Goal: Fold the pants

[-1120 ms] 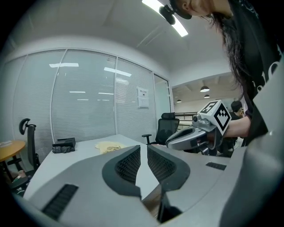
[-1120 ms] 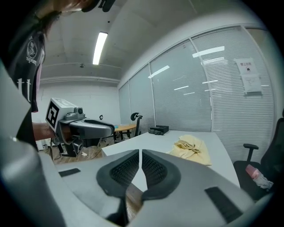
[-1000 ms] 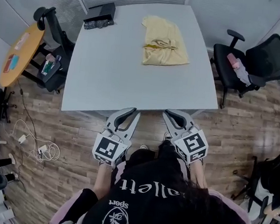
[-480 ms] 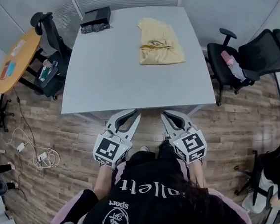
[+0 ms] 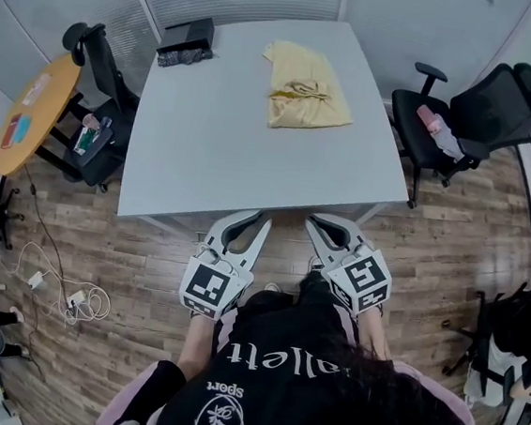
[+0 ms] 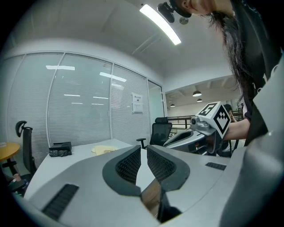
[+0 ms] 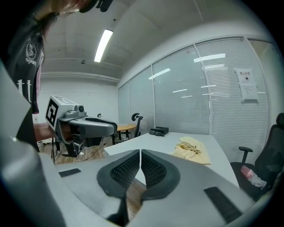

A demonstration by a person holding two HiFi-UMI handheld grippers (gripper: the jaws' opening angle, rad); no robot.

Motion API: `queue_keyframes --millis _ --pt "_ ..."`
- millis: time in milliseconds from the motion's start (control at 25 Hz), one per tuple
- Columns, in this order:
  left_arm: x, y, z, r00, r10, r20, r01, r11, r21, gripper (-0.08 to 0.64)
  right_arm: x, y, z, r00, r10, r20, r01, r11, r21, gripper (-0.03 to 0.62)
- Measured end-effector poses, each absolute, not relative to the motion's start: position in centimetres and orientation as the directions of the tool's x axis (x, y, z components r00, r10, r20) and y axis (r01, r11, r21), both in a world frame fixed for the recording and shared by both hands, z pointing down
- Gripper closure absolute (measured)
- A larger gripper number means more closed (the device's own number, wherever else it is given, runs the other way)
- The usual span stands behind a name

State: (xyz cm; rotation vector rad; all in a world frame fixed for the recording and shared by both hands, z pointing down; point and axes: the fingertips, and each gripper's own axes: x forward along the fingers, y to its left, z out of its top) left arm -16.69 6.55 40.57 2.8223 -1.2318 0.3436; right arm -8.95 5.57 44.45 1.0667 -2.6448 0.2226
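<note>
Left gripper: held just short of the table's near edge. Its jaws are all but closed and nothing is gripped between them.
Right gripper: held just beside the left one. Its jaws are pressed together and it is empty too.
Table: a wide stretch of bare grey top is seen between the grippers and the cloth.
Pants: the yellow pants are laid on the far right part of the table, well apart from both grippers. They are gathered into a compact, rumpled stack with layers overlapped and edges not squared.
Stage: two readings are fitted, a bundle waiting to be spread or a loose fold already set down.
Care: it is judged that any hold on the cloth is best taken at an outer edge, so that the layers are not dragged askew.
Black box: set at the far left corner, apart from the pants.
</note>
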Motion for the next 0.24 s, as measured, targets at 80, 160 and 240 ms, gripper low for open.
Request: queue_keyframes --millis 80,160,240 --pt "-16.98 6.53 40.73 0.656 -0.721 0.222 -0.731 -0.68 -0.051 0.499 -9.22 5.51 44.57 -0.69 -0.652 0.314 -0.695 0.718 -0.037 0.563" --pt "-17.22 6.48 40.85 0.654 -0.723 0.222 -0.733 -0.679 -0.05 0.499 -9.5 5.47 44.77 -0.692 -0.649 0.315 -0.693 0.72 -0.037 0.563" --pt "-17.5 6.56 40.98 0.654 -0.723 0.221 -0.734 -0.678 -0.048 0.499 -9.79 5.58 44.92 -0.693 -0.648 0.316 -0.691 0.722 -0.037 0.563"
